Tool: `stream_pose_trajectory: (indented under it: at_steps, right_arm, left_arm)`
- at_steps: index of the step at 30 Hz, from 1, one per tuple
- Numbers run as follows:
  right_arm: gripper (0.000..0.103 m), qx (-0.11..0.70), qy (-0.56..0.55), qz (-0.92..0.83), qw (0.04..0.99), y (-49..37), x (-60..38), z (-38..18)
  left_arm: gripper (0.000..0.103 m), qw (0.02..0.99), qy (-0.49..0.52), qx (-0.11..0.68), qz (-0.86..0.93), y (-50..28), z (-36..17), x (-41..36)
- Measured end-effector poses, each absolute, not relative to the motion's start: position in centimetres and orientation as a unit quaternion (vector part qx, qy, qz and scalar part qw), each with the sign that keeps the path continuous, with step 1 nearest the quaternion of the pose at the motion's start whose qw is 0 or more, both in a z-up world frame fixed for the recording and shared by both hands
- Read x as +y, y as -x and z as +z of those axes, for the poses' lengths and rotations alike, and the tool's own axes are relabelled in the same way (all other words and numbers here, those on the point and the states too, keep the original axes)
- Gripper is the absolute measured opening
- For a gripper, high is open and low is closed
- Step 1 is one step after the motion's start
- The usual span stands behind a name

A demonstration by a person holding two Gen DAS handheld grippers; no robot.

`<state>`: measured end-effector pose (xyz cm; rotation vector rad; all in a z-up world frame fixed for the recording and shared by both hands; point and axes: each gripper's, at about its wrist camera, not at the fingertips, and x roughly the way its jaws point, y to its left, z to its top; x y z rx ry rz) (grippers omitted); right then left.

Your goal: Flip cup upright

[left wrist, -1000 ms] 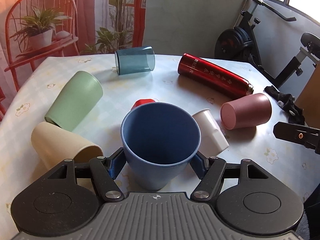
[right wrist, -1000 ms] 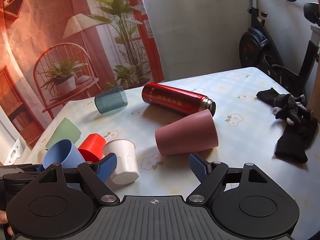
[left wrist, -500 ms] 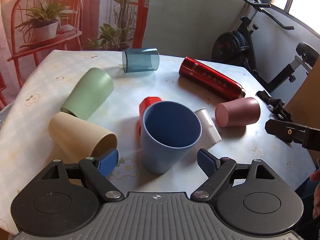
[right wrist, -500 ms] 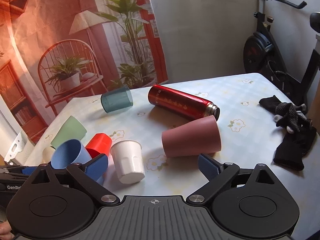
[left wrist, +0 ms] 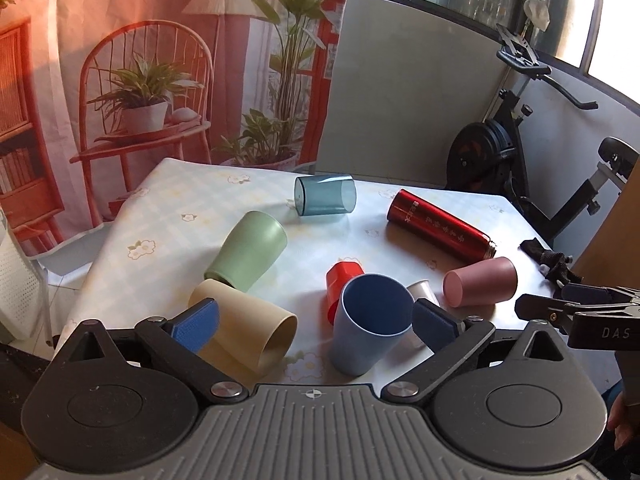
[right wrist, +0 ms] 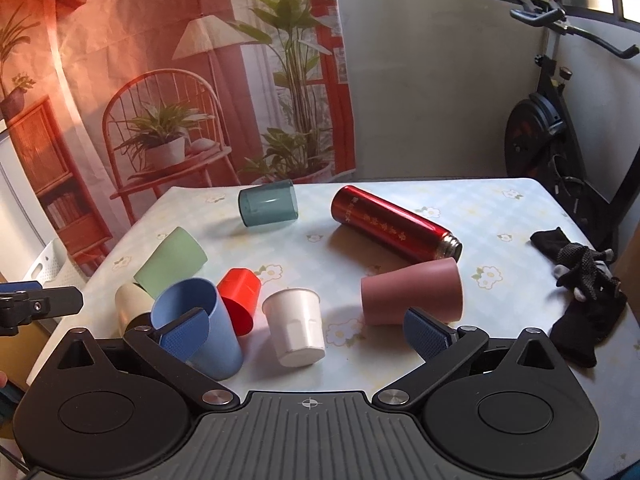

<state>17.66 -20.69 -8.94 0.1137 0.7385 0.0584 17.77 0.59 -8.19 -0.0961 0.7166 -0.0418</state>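
Observation:
A blue cup point(left wrist: 370, 322) stands upright on the table, mouth up; it also shows in the right wrist view point(right wrist: 200, 328). My left gripper point(left wrist: 316, 322) is open and empty, pulled back above and behind the blue cup. My right gripper point(right wrist: 306, 330) is open and empty, held over the near table edge. A white cup point(right wrist: 296, 330) stands upside down in front of it. A pink cup point(right wrist: 412, 292), a green cup point(left wrist: 248, 252), a cream cup point(left wrist: 248, 326), a red cup point(right wrist: 240, 298) and a teal cup point(left wrist: 324, 200) lie on their sides.
A red thermos point(right wrist: 394, 228) lies on its side behind the pink cup. Black gloves point(right wrist: 584, 292) lie at the table's right edge. An exercise bike point(right wrist: 560, 132) stands beyond the table on the right. The table point(right wrist: 500, 216) has a flowered cloth.
My left gripper has opened, let go of the blue cup and drawn back and up. The blue cup stays standing upright. My right gripper has drawn back a little.

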Motion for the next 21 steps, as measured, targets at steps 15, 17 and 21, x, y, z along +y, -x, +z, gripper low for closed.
stream_pose_trajectory:
  at_steps: [15, 17, 21]
  right_arm:
    - [0.102, 0.350, -0.044, 0.029, 0.935, -16.0, -19.0, -7.2]
    - [0.102, 0.348, -0.044, 0.028, 0.936, -15.9, -19.0, -7.0]
    - [0.102, 0.343, -0.045, 0.026, 0.938, -15.7, -19.0, -6.8]
  left_arm:
    - [0.103, 0.944, 0.037, 0.328, -0.027, -16.0, -6.7, 0.8]
    - [0.103, 0.945, 0.028, 0.326, -0.023, -15.8, -6.6, 0.7]
    - [0.103, 0.948, 0.020, 0.316, -0.022, -15.4, -6.5, 0.6]
